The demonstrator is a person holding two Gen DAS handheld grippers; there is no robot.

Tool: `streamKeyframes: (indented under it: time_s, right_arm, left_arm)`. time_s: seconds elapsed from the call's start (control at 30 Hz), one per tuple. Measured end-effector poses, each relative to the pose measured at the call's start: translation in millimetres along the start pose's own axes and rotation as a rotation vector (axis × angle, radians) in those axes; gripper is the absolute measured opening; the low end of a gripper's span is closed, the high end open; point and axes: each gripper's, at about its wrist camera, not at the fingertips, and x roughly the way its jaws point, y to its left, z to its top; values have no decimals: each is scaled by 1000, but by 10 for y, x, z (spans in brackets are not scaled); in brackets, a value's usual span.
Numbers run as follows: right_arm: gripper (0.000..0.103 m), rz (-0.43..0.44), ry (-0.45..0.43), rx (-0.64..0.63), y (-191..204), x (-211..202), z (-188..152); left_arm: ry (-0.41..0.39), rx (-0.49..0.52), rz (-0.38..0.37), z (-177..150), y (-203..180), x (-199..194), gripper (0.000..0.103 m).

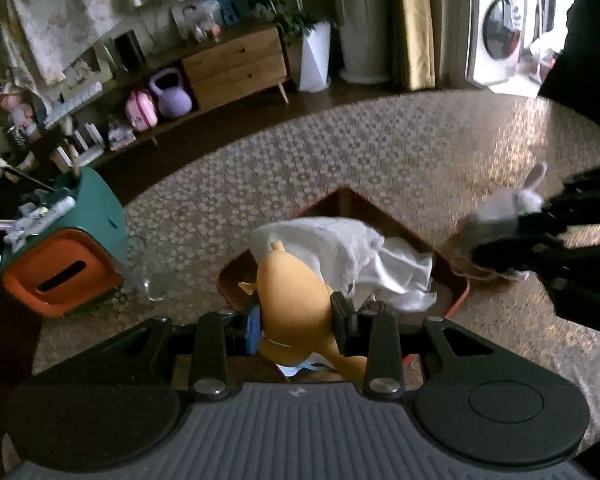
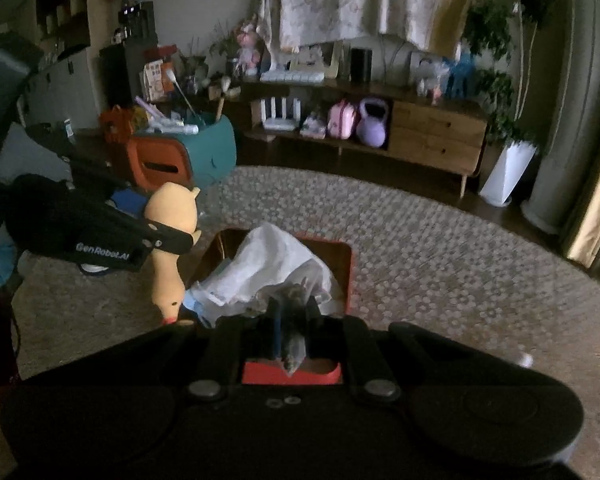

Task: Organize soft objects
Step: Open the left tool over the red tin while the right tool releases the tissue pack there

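Note:
My left gripper (image 1: 296, 320) is shut on a yellow plush toy (image 1: 292, 296), held above the near-left edge of an orange-rimmed brown tray (image 1: 458, 280). The right wrist view shows the plush (image 2: 172, 216) hanging head down beside the tray (image 2: 346, 264). A white cloth (image 1: 352, 252) lies crumpled in the tray, also seen from the right (image 2: 272, 268). My right gripper (image 2: 292, 320) is shut on a small grey plush (image 2: 294, 344) over the tray's near edge; the left wrist view shows that grey plush with white ears (image 1: 500, 208) at the tray's right side.
The tray sits on a round table with a patterned cloth (image 1: 380, 152). A teal and orange storage box (image 1: 68, 248) stands at the table's left, a clear glass (image 1: 152, 276) beside it. A wooden sideboard (image 2: 432, 136) lines the far wall.

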Motion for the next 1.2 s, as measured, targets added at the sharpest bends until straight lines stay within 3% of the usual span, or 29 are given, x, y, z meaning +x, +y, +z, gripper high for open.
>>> streamKeyframes:
  time_s: [0.3, 0.73, 1.03, 1.17, 1.2]
  right_arm:
    - [10, -1, 65, -24, 2, 521, -122]
    - [12, 9, 107, -28, -22, 776, -265]
    - [22, -1, 102, -26, -39, 774, -304]
    - [33, -4, 95, -15, -41, 722, -307]
    - [37, -8, 91, -13, -43, 704, -305]
  left_arm:
    - [50, -9, -10, -10, -93, 478, 34]
    - [118, -4, -36, -84, -170, 822, 35]
    - [110, -39, -35, -120, -194, 845, 38]
    - [94, -64, -33, -126, -177, 782, 44]
    - [88, -69, -35, -129, -175, 762, 50]
